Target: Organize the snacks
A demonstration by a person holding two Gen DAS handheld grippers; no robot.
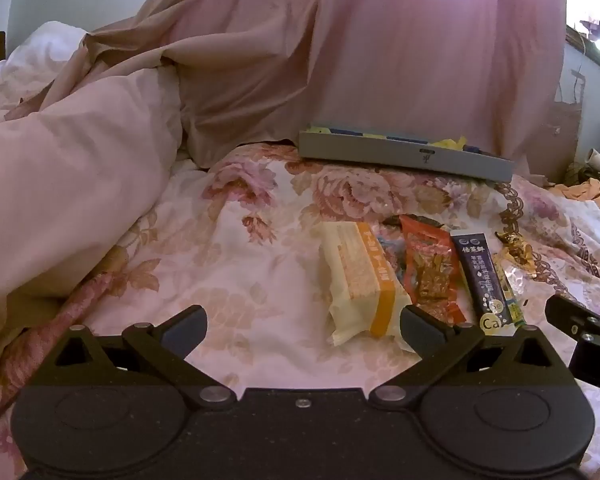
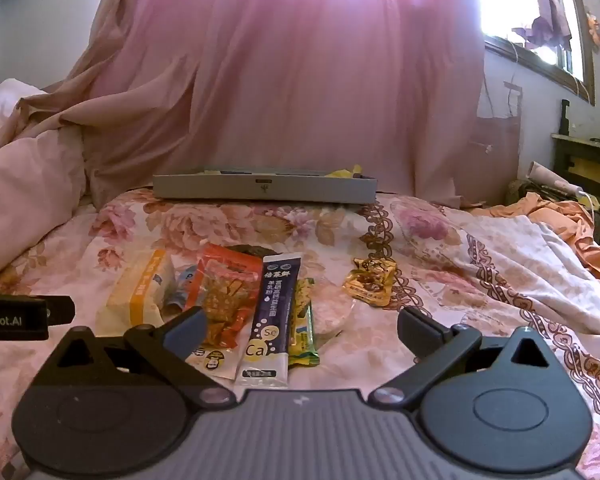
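Observation:
Several snack packets lie in a loose pile on a floral bedspread [image 1: 260, 272]. A cream and orange packet [image 1: 358, 280] lies just ahead of my left gripper [image 1: 302, 324], whose jaws stand wide open with nothing between them. Beside it lie an orange-red packet [image 1: 430, 272] and a dark blue stick pack [image 1: 480, 276]. My right gripper [image 2: 302, 326] is also wide open over the blue stick pack [image 2: 272, 312] and a green-yellow bar [image 2: 304, 328]. A gold wrapped sweet [image 2: 370, 282] sits apart to the right. A flat grey box [image 2: 264, 190] stands behind.
A pink quilt [image 1: 72, 184] is heaped on the left and a pink curtain [image 2: 300, 80] hangs behind the box. Orange cloth [image 2: 568, 216] and a dark cabinet [image 2: 584, 164] stand at the right. The other gripper shows at each view's edge.

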